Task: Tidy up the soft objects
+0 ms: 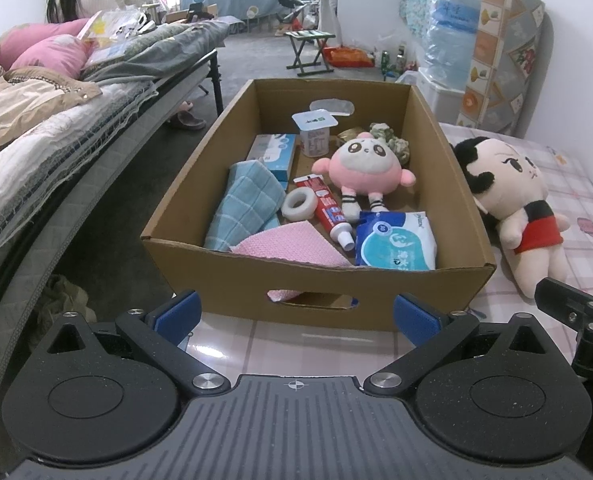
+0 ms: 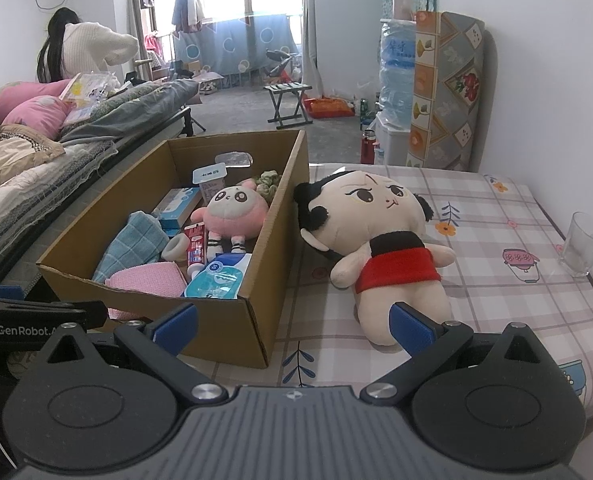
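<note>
Both grippers hang with their blue-padded fingers spread and nothing between them. The left gripper [image 1: 294, 314] points at the near wall of a cardboard box [image 1: 448, 160]; the right gripper [image 2: 292, 326] is aimed at the box's near right corner, with the feet of a large doll [image 2: 388, 252] just past its right finger [image 2: 410, 326].

Beyond the left gripper's fingers, at twelve o'clock, the box holds a jumble. A pink plush panda [image 1: 360, 168] lies face up near its middle, a blue checked cloth [image 1: 246, 204] is crumpled at ten o'clock of it, a pink cloth [image 1: 292, 246] is draped against the near wall at seven o'clock, and a green scrunchie [image 1: 392, 140] sits at one o'clock. Harder goods lie among them: a toothpaste tube [image 1: 328, 208], a roll of tape [image 1: 299, 203], a yogurt cup [image 1: 315, 132] and a wipes pack [image 1: 394, 242].

The doll in the red top lies on its back on the checked tablecloth [image 2: 516, 248], outside the box, head touching its right wall. It looks light, squashy and unbreakable; a pinch across a leg or the narrow waist should hold better than the broad, round head. A clear glass [image 2: 584, 244] stands well apart at three o'clock, near the table edge.
</note>
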### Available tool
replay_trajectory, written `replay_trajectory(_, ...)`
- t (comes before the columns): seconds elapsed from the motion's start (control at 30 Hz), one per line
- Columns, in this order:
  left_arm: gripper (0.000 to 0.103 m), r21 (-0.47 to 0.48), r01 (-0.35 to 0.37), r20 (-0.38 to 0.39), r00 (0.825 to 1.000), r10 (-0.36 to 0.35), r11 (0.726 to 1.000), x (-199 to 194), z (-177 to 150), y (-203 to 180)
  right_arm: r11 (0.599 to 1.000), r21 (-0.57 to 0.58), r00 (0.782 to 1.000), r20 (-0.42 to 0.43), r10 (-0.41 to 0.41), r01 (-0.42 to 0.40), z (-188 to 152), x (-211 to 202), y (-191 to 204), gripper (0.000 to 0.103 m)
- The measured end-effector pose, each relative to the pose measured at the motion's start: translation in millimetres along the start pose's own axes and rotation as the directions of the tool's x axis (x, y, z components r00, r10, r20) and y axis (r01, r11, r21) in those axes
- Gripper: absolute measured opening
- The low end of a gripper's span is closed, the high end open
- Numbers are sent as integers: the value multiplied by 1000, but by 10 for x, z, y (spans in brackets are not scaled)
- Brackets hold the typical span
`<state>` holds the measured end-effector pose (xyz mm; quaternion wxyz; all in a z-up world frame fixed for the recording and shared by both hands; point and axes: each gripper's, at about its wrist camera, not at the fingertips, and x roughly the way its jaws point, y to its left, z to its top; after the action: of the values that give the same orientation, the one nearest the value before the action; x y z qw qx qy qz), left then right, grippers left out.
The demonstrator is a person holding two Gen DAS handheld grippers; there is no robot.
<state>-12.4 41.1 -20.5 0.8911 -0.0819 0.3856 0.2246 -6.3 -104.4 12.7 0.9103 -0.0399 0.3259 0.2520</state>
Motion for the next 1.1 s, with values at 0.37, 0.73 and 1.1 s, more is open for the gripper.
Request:
replay_trajectory(0.37, 103, -1, 1, -3, 1000, -1, 1000, 10, -12, 1, 1000, 5, 1000, 3, -2, 2, 23, -10, -21, 24)
replay_trajectory(0.73, 103, -2, 3, -10, 1000, -3, 1000, 26, -19, -5, 1000, 5, 1000, 5, -6, 6, 22, -3, -21, 24)
replay_trajectory(1.1, 103, 3, 1, -12, 1000, -1, 1000, 18, -17, -20, 1000, 2, 1000, 4, -3, 3, 20, -3, -18, 24)
